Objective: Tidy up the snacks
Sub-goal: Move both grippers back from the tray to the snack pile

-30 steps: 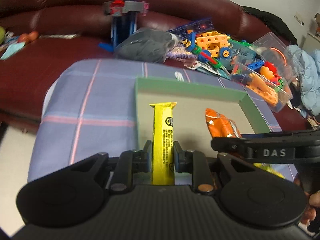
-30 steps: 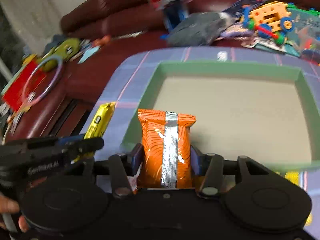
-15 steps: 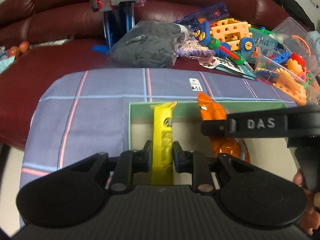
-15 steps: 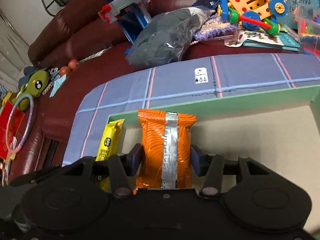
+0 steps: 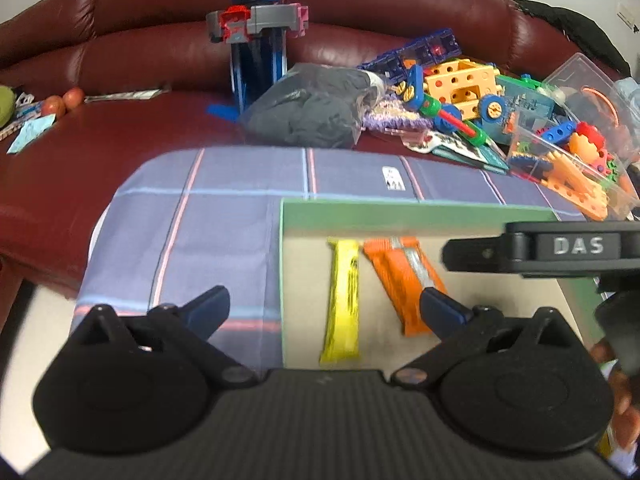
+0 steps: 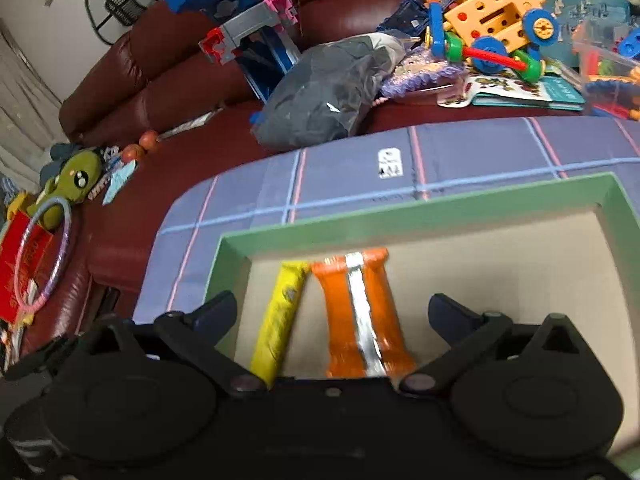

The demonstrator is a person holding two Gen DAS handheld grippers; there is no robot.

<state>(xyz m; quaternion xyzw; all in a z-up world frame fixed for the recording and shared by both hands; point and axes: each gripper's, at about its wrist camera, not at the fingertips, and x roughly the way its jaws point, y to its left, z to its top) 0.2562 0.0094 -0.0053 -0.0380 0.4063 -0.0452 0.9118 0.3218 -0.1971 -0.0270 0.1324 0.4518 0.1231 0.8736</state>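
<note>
Tongs first: the left gripper (image 5: pixel 324 308) has just been opening and now stands spread wide, gripping nothing; the yellow snack bar (image 5: pixel 342 300) lies loose on the box floor between its fingers. Likewise the right gripper (image 6: pixel 334 314) has just been opening and gapes wide, with the orange snack pack (image 6: pixel 362 312) lying free beneath it. Both snacks rest side by side in the far left corner of the green-rimmed box (image 6: pixel 420 210), their far ends near the far wall. That box sits on a purple checked cloth (image 5: pixel 224 216). Beyond it, a dark red sofa (image 5: pixel 120 136) holds a grey bag (image 5: pixel 316 112) and building toys (image 5: pixel 460 88).
</note>
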